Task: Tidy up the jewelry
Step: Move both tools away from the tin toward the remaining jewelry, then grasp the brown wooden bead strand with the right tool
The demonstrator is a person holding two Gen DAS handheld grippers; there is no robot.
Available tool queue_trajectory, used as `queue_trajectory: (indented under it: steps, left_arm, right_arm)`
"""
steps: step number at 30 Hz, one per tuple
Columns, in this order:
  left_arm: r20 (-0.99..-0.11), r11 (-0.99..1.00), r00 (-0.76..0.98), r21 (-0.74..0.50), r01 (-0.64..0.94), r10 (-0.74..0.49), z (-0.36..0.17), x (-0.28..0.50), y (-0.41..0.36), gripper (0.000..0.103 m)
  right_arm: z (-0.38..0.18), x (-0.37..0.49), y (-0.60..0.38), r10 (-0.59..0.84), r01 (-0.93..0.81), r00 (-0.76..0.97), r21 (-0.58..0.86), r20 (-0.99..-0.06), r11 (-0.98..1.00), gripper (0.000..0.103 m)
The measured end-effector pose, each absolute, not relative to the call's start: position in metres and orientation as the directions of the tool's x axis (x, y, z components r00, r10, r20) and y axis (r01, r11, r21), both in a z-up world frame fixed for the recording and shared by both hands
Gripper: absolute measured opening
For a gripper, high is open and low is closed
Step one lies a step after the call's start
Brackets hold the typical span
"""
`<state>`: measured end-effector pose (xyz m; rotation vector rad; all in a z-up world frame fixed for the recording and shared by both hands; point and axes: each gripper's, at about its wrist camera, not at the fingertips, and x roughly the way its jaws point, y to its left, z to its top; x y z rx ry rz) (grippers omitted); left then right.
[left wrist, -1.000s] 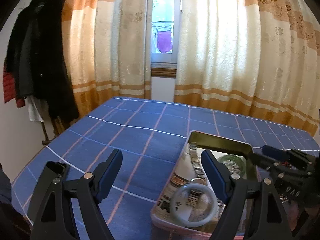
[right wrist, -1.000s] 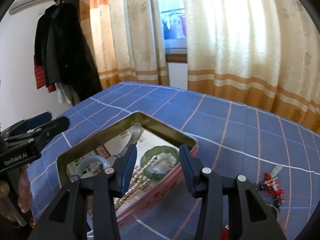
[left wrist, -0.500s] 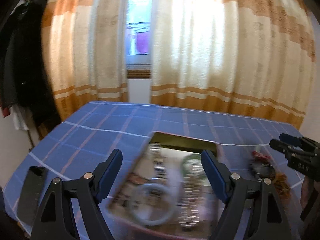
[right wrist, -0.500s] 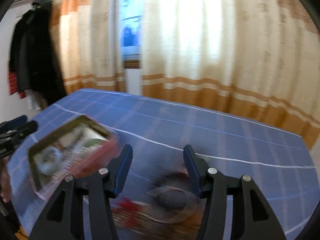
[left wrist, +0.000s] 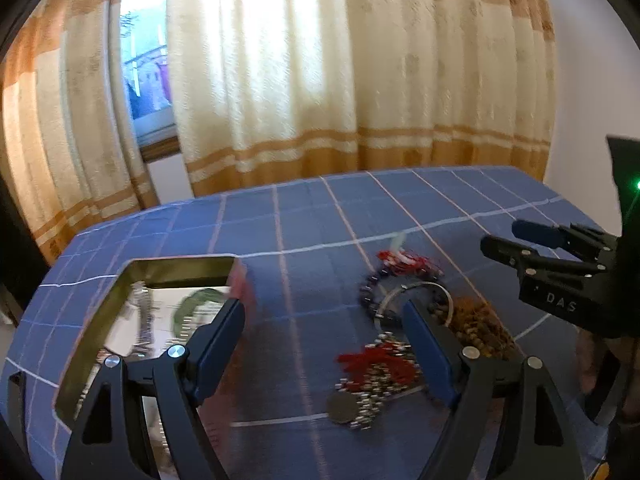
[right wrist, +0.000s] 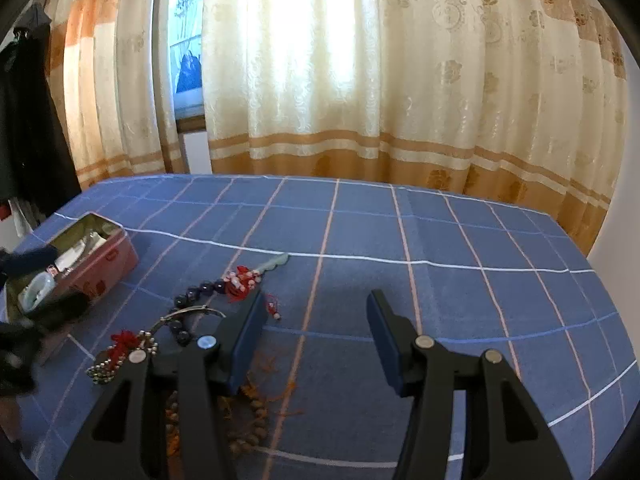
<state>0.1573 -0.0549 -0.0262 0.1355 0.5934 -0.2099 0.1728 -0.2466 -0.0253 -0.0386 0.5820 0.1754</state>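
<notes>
Both hand-held grippers, left [left wrist: 324, 344] and right [right wrist: 316, 336], hang spread and empty over the blue tabletop [right wrist: 440, 240], jewelry [left wrist: 384, 336] lying beside the tin [left wrist: 132, 276].

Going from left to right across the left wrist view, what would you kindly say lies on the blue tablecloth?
Open tin box → red-tasselled silver bead piece → brown bead strand → the right hand-held gripper at the picture's edge.

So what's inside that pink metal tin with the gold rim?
Inside the pink metal tin: a green bangle, a pale ring bangle and a blurry silver chain. The left gripper hides the near end.
</notes>
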Motion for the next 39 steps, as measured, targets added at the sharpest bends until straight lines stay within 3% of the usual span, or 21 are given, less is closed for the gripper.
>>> queue_trajectory:
  steps: [6, 12, 18, 19, 25, 29, 34, 36, 38, 39]
  left_arm:
    - [-0.586, 0.977, 0.804, 0.092, 0.19, -0.101, -0.036, 0.173, -0.066, 0.081]
    - [-0.616, 0.995, 0.787, 0.044, 0.09, -0.044, -0.049, 0.186, -0.041, 0.081]
    - [-0.615, 0.996, 0.784, -0.012, 0.092, -0.08, -0.05, 0.185, -0.035, 0.081]
    - [-0.615, 0.995, 0.784, -0.016, 0.096, -0.086, -0.05, 0.185, -0.034, 0.081]
    - [-0.608, 0.993, 0.786, -0.04, 0.113, -0.114, -0.049, 0.185, -0.033, 0.081]
    - [-0.6, 0.991, 0.79, -0.034, 0.133, -0.126, -0.048, 0.182, -0.037, 0.081]
    - [-0.604, 0.99, 0.788, -0.014, 0.142, -0.121, -0.048, 0.182, -0.042, 0.081]
    - [-0.604, 0.991, 0.787, -0.025, 0.133, -0.121, -0.048, 0.183, -0.04, 0.081]
    - [-0.608, 0.991, 0.784, -0.037, 0.126, -0.122, -0.048, 0.184, -0.037, 0.081]
    - [-0.61, 0.991, 0.783, -0.043, 0.126, -0.126, -0.049, 0.184, -0.036, 0.081]
  right_arm:
    - [-0.028, 0.171, -0.259, 0.212, -0.194, 0.796, 0.093, -0.567, 0.977, 0.056]
    - [-0.032, 0.161, -0.241, 0.255, -0.284, 0.752, 0.05, -0.608, 0.957, 0.056]
    - [-0.044, 0.15, -0.216, 0.325, -0.411, 0.656, 0.039, -0.682, 0.911, 0.036]
    - [-0.046, 0.15, -0.212, 0.331, -0.426, 0.643, 0.036, -0.691, 0.904, 0.019]
    - [-0.049, 0.143, -0.202, 0.305, -0.447, 0.649, -0.025, -0.697, 0.894, 0.009]
    - [-0.042, 0.141, -0.215, 0.259, -0.368, 0.702, -0.026, -0.663, 0.93, 0.002]
    - [-0.038, 0.144, -0.23, 0.239, -0.305, 0.726, 0.01, -0.645, 0.952, 0.003]
    - [-0.036, 0.144, -0.229, 0.25, -0.316, 0.727, 0.012, -0.639, 0.949, 0.016]
    - [-0.035, 0.142, -0.226, 0.27, -0.336, 0.724, 0.016, -0.635, 0.942, 0.078]
    - [-0.033, 0.14, -0.224, 0.279, -0.344, 0.729, 0.018, -0.625, 0.939, 0.079]
